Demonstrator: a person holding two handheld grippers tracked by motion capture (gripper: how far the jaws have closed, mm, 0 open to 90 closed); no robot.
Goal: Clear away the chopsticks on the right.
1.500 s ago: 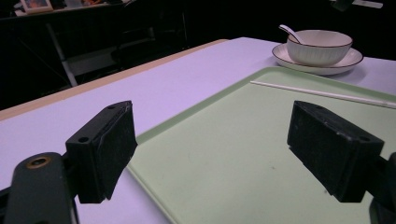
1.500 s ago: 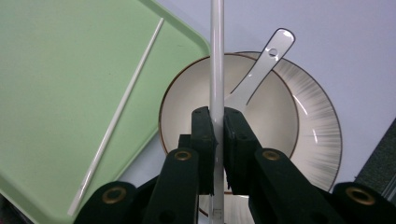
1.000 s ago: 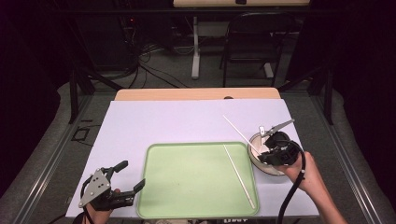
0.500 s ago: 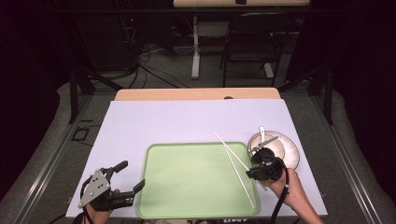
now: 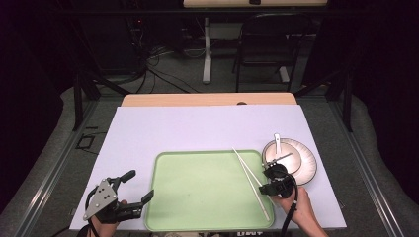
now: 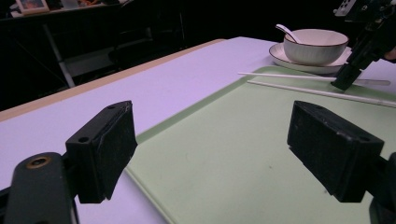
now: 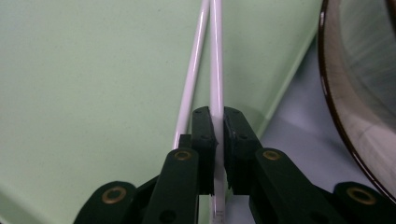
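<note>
The worktop point(image 5: 207, 126) carries a pale lilac covering, with a bare wooden strip point(image 5: 207, 99) exposed along its 12 o'clock edge. Grey carpeted floor point(image 5: 163, 74) surrounds it, with loose black cables point(image 5: 158, 61) at 11 o'clock, a white table leg point(image 5: 206, 54) at 12 o'clock and a dark chair point(image 5: 264, 44) at 1 o'clock. The surroundings are dark, with black frame struts point(image 5: 79, 94) at 9 o'clock and at 3 o'clock.

One white chopstick point(image 7: 216, 84) is clamped between the closed jaws of the right gripper point(image 7: 218, 135). A second chopstick point(image 7: 191, 84) is seen just beside it on the green tray point(image 7: 84, 93). A plate point(image 7: 355, 116), probably, is seen at right.
</note>
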